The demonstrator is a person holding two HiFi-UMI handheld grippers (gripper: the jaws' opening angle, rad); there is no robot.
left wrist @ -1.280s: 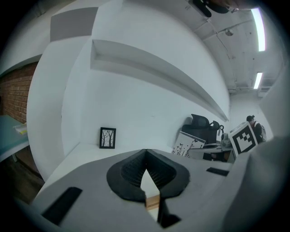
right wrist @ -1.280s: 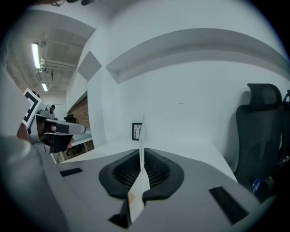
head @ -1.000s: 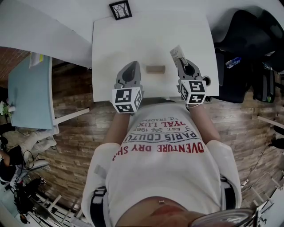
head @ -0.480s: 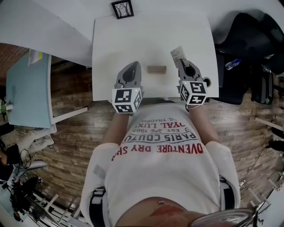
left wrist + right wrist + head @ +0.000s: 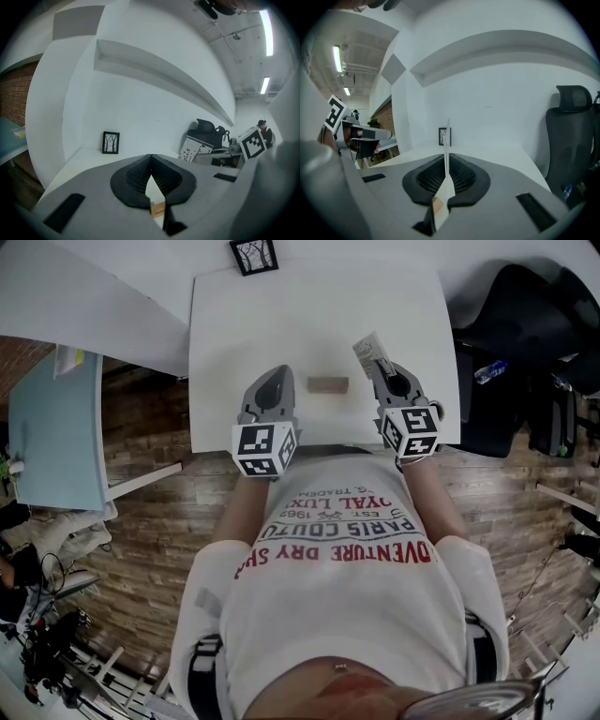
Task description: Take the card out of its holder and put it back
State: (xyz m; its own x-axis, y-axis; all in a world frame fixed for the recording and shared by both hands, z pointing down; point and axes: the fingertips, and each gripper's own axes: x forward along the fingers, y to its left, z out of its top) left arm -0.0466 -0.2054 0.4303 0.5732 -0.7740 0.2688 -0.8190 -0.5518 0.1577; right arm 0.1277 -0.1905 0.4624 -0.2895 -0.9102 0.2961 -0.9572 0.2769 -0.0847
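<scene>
A person in a white shirt [image 5: 347, 549] with red and dark letters stood at the near edge of a white table [image 5: 281, 320], low in the head view. The person held a pair of tongs in each hand, and each pair had a cube with black and white squares on it.

The left tongs [image 5: 277, 377] were left of the middle, over the near part of the table. Their jaws were pressed together at the tips and pinched nothing.

The right tongs [image 5: 380, 367] were right of the middle. Their jaws were pinching the card [image 5: 367, 346], which stuck out past the tips toward the top of the frame. In the right gripper view the card [image 5: 448, 136] stood on its thin edge, straight up between the dark pads.

The small wooden holder [image 5: 328, 384] lay flat on the table between the two tongs, touching neither. The card was out of it, up and to the right of it in the head view. In the left gripper view a bit of the holder [image 5: 158, 209] showed low in the frame, under the closed jaws.

Farther back, a little black picture frame [image 5: 254, 257] stood at the far edge of the table, near the top of the frame. A black chair [image 5: 525, 334] stood at the upper right, beside the table. A pale blue table [image 5: 56, 437] was at the left, over a brown wood floor [image 5: 150, 502].
</scene>
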